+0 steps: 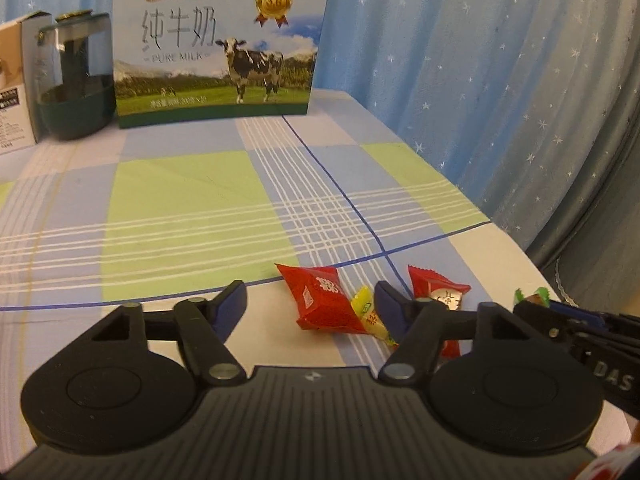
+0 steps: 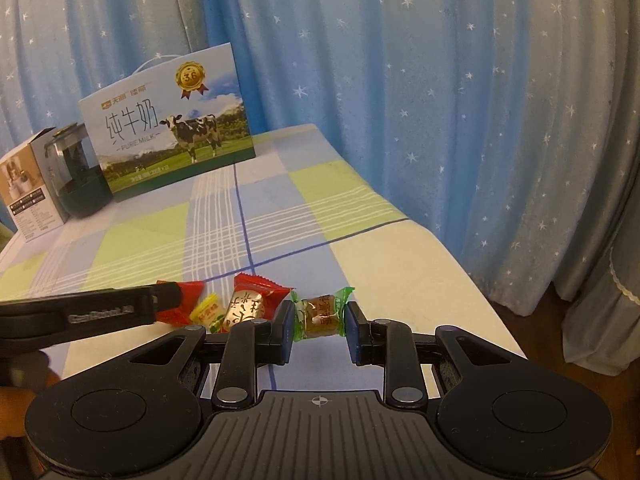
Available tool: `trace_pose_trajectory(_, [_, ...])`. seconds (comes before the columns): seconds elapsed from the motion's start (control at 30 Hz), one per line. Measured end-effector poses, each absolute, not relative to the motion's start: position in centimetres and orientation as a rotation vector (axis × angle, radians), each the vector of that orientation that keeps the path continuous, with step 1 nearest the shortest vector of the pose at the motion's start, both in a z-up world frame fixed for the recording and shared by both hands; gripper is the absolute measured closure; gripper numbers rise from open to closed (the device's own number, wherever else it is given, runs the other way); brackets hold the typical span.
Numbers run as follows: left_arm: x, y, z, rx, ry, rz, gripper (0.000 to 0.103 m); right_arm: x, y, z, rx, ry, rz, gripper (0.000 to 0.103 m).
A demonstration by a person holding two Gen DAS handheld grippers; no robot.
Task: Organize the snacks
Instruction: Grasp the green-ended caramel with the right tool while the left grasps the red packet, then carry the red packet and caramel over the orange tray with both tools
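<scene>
Left gripper [image 1: 310,304] wide open; right gripper [image 2: 320,330] possibly touching green-wrapped candy [image 2: 322,316]; plaid tablecloth [image 1: 180,200], starry curtain [image 1: 480,80].

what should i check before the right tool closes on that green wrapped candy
1. Green-wrapped candy sits between the right tool fingers: ok.
2. Right tool is open wide enough to take it: ok; the pads stand at the twisted wrapper ends.
3. Pads already pressing the wrapper: cannot tell.
4. Neighbour clear of the grip: ok; the red and silver candy lies outside the left finger, though close.
5. Left tool out of the way: ok; it is open over the red packet and the yellow candy, off to the side.
6. Where the candy should go: cannot tell; only the milk box and a dark green jar stand at the far end.
</scene>
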State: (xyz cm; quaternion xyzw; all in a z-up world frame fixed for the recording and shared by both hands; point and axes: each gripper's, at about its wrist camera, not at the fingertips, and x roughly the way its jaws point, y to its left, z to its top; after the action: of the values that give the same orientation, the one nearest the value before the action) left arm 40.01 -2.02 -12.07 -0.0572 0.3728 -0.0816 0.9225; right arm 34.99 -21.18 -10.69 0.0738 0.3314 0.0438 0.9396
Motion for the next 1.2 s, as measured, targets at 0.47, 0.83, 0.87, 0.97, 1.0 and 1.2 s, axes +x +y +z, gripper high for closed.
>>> trace_pose_trajectory(0.47, [36.3, -0.9, -13.0, -0.116, 0.813, -0.184, 0.078, 34.7, -20.0, -10.8, 0.143, 0.685, 0.122, 0.076])
trace_pose_trajectory(0.83, [25.5, 1.6, -10.8, -0.138, 0.832, -0.137, 0.08, 29.3, -17.6, -10.1, 0.124, 0.702, 0.179, 0.076])
trace_pose_trajectory(0.87, [24.6, 1.8, -10.5, -0.14, 0.832, -0.133, 0.08, 28.5, -17.4, -10.1, 0.125, 0.708, 0.18, 0.076])
trace_pose_trajectory(0.97, [21.9, 2.4, -9.9, -0.123, 0.831, -0.122, 0.08, 25.9, -16.9, -10.5, 0.125, 0.732, 0.196, 0.076])
trace_pose_trajectory(1.0, [21.1, 2.5, -9.9, -0.122, 0.839, -0.123, 0.08, 25.0, -16.7, -10.7, 0.125, 0.742, 0.2, 0.076])
trace_pose_trajectory(1.2, [17.3, 3.4, -10.0, -0.125, 0.855, -0.112, 0.08, 21.0, -15.9, -11.2, 0.133, 0.776, 0.218, 0.076])
